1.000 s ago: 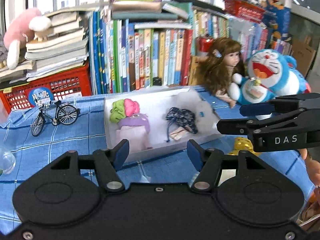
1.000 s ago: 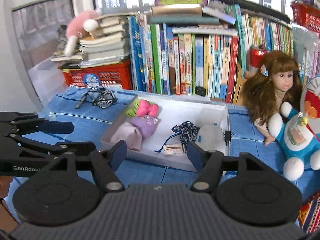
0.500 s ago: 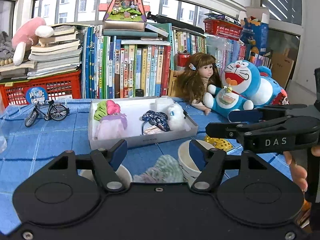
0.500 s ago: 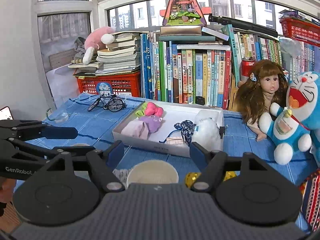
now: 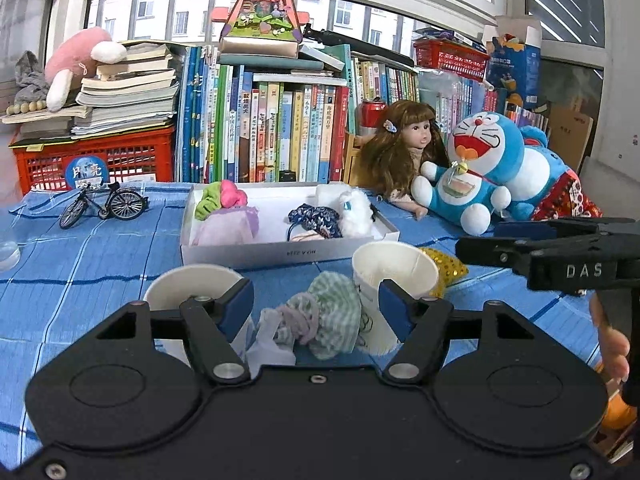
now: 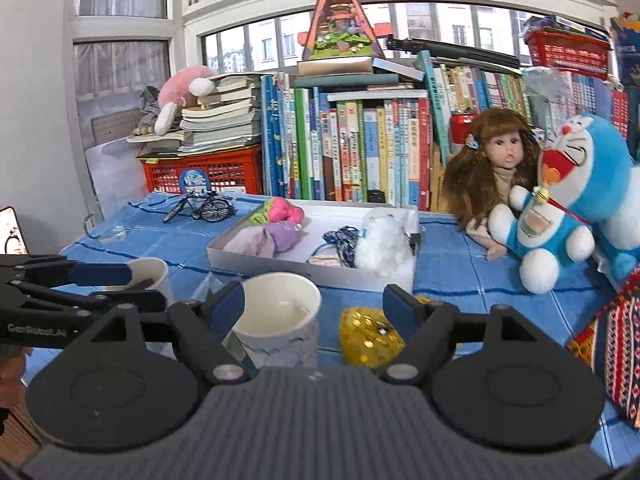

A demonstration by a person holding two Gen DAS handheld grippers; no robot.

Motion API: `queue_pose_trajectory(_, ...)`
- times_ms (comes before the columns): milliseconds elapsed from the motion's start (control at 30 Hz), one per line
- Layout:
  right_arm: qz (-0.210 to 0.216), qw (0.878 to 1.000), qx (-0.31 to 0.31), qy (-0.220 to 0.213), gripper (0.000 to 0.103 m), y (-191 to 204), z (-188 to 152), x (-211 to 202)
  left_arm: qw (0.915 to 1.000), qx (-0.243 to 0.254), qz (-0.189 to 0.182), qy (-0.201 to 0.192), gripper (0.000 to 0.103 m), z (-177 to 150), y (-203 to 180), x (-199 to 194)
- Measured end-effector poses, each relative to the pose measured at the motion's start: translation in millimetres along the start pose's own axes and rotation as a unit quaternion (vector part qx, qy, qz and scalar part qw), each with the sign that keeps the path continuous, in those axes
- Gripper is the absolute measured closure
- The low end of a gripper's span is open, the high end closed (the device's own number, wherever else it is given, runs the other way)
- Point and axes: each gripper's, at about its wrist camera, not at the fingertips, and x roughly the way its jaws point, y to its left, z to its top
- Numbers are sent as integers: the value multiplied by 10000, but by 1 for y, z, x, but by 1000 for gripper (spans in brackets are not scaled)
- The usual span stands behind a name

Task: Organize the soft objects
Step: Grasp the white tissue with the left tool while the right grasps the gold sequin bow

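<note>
A white tray [image 5: 288, 254] [image 6: 296, 270] on the blue cloth holds several soft items: a green-pink scrunchie [image 5: 222, 198], purple cloth [image 5: 232, 224], a dark patterned tie [image 5: 316, 216] and a white fluffy toy [image 5: 354, 210]. A green checked scrunchie [image 5: 328, 320] lies in front, between two paper cups [image 5: 394, 272] [image 5: 192, 284]. A yellow sequin pouch [image 6: 370, 332] [image 5: 444, 270] lies to the right. My left gripper [image 5: 316, 306] is open above the checked scrunchie. My right gripper [image 6: 314, 306] is open above a cup [image 6: 280, 308] and the pouch.
A doll [image 5: 404, 148], a Doraemon plush [image 5: 476, 168], a toy bicycle [image 5: 104, 204], a red crate [image 5: 96, 160] and rows of books [image 5: 272, 128] stand at the back. A glass [image 5: 8, 246] sits at the far left.
Both grippers have pulled back from the tray and tilted up. The cups, checked scrunchie and yellow pouch have come into view. Both stay open and empty.
</note>
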Motion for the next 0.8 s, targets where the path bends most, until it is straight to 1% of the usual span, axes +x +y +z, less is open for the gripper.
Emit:
queue_pose_trajectory(67,-70,10000,15,-9,18,-3,-5,-1,10000,92,-26,21,42,-7,-2,-2)
queue_pose_trajectory(100,-99,9999,27,-7,18,-5,-7,-2,9999,134,-44,38,47,-11,-3,-3)
queue_pose_trajectory(200,-190,9998,80,-1,18,-11,-13,-1,9996,245,-87,85,58,-21,-8,-4)
queue_pose_trajectory(367,-451,9988,137,103,18,-18,-25,6,9992,365,-41,176,66,-36,-15,4)
queue_pose_trajectory(467,-562,9982,157,169,18,-21,-34,12,9994,200,51,290,69,-45,-13,15)
queue_pose_trajectory(533,-615,9978,167,193,21,-22,-40,16,9993,157,195,268,69,-51,-12,20)
queue_pose_trajectory(633,-719,9970,159,255,25,-25,-46,23,9983,125,525,225,69,-60,-11,26)
queue_pose_trajectory(700,-730,9967,192,298,29,-27,-49,29,9977,-30,613,297,69,-63,-8,30)
queue_pose_trajectory(733,-730,9966,212,319,30,-29,-50,31,9973,-120,643,327,69,-64,-6,33)
queue_pose_trajectory(800,-746,9963,243,363,33,-31,-52,37,9965,-208,759,286,69,-66,-6,36)
